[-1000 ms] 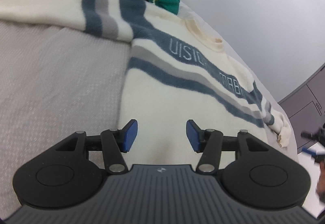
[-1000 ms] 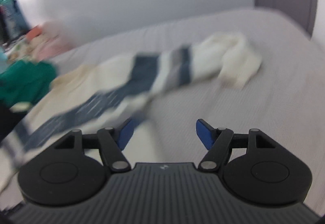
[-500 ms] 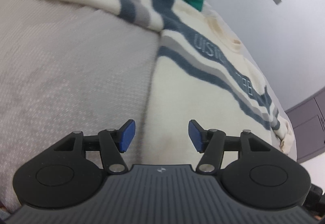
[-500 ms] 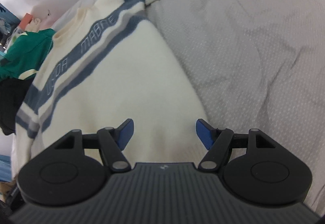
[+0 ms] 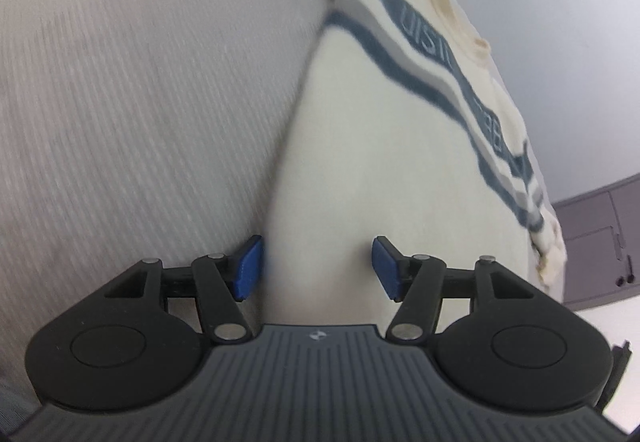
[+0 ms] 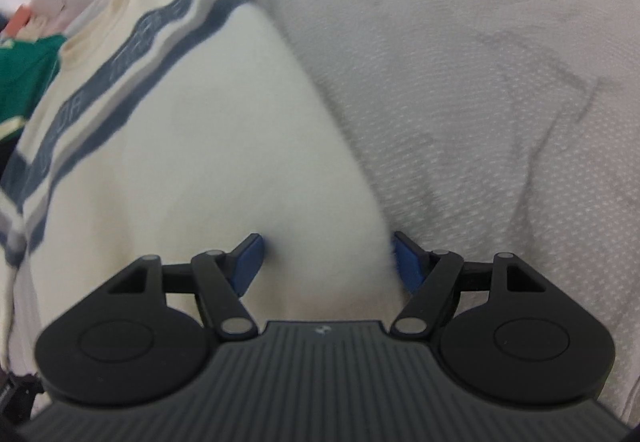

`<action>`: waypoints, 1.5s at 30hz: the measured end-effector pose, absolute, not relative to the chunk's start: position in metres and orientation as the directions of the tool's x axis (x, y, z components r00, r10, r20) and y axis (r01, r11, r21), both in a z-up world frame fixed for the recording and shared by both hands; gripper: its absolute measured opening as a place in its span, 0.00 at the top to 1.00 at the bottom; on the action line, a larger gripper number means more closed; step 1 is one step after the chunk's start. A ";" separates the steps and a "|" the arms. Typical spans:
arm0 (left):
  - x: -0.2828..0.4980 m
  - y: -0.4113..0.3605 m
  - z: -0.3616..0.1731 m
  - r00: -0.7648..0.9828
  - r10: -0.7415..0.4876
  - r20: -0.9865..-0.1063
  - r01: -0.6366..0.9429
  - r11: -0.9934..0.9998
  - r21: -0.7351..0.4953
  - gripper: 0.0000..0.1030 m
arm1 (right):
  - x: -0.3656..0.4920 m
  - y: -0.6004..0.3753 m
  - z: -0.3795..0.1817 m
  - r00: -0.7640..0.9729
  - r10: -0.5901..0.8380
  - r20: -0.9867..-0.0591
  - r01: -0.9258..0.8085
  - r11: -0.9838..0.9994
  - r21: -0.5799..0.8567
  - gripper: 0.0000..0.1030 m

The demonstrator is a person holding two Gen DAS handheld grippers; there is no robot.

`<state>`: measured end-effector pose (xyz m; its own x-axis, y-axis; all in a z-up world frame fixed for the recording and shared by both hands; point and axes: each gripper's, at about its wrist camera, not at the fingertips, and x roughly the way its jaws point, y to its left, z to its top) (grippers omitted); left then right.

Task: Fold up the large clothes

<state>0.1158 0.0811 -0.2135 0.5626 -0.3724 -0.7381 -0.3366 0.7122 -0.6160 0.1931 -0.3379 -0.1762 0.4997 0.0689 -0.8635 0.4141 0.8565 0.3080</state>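
Left gripper (image 5: 317, 268): jaws apart, straddling the near left hem corner of the cream sweater (image 5: 380, 145). Right gripper (image 6: 326, 264): jaws apart at the near right corner. Sweater lies flat on the grey bedspread (image 6: 480, 81), sleeves spread far. Risk: pads may pinch bedspread along with the hem, or catch only one layer, skewing the fold.

Grey bed (image 6: 480, 81), cream striped sweater (image 6: 200, 141) spread flat, possibly green garment (image 6: 24, 69) beyond
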 end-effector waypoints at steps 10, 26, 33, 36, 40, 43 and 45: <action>0.089 0.064 -0.218 0.504 -0.492 -0.710 -0.312 0.663 -0.680 0.48 | 0.174 -0.326 -0.151 0.495 0.145 -0.857 0.294 0.900 0.322 0.83; 0.078 0.104 -0.147 0.586 -0.475 -0.657 -0.268 0.651 -0.710 0.86 | 0.147 -0.320 -0.113 0.519 0.189 -0.834 0.206 0.919 0.337 0.84; 0.087 0.087 -0.158 0.507 -0.405 -0.761 -0.292 0.750 -0.594 0.85 | 0.154 -0.307 -0.136 0.461 0.133 -0.877 0.208 0.945 0.253 0.84; 0.087 0.079 -0.157 0.505 -0.379 -0.776 -0.263 0.788 -0.556 0.82 | 0.154 -0.308 -0.139 0.461 0.131 -0.878 0.218 0.942 0.255 0.83; 0.084 0.073 -0.152 0.476 -0.355 -0.804 -0.223 0.836 -0.501 0.38 | 0.151 -0.314 -0.133 0.472 0.116 -0.874 0.237 0.938 0.253 0.71; 0.077 0.066 -0.138 0.499 -0.349 -0.793 -0.153 0.865 -0.477 0.36 | 0.146 -0.319 -0.128 0.481 0.112 -0.869 0.244 0.935 0.256 0.57; 0.073 0.060 -0.127 0.527 -0.322 -0.787 -0.125 0.886 -0.446 0.36 | 0.142 -0.323 -0.122 0.500 0.130 -0.856 0.242 0.928 0.282 0.51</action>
